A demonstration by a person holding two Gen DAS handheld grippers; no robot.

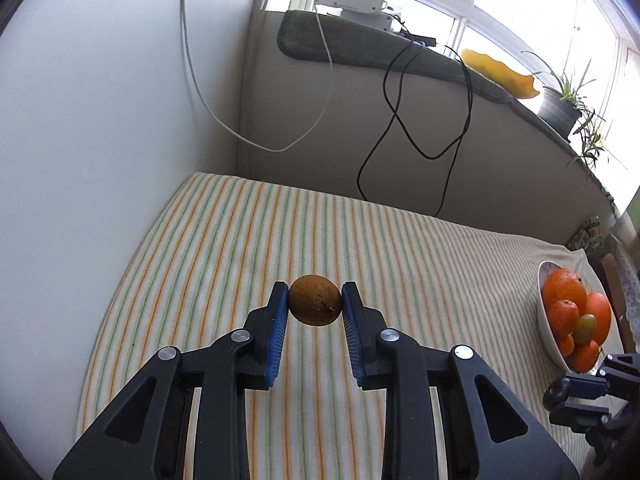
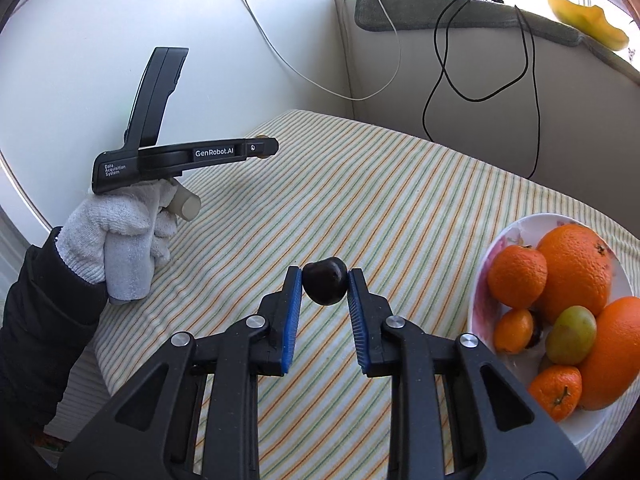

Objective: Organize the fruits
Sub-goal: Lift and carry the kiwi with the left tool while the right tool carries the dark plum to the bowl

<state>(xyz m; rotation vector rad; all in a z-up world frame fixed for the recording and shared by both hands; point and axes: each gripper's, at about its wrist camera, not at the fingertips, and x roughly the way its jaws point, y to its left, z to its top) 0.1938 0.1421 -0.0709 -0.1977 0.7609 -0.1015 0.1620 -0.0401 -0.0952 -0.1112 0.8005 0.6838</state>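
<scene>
While your left gripper (image 1: 315, 305) clamps a kiwi (image 1: 315, 300) above the striped cloth (image 1: 420, 248), your right gripper (image 2: 325, 282) pinches what looks like a dark plum (image 2: 325, 281); the fruit bowl (image 2: 486, 264) sits beside it.

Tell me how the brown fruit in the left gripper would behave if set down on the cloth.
The brown fruit looks rounded, so it would probably roll a little once released. The striped cloth seems soft and may slow it. The left gripper pinches it only at its sides, so it could twist or slip.
</scene>
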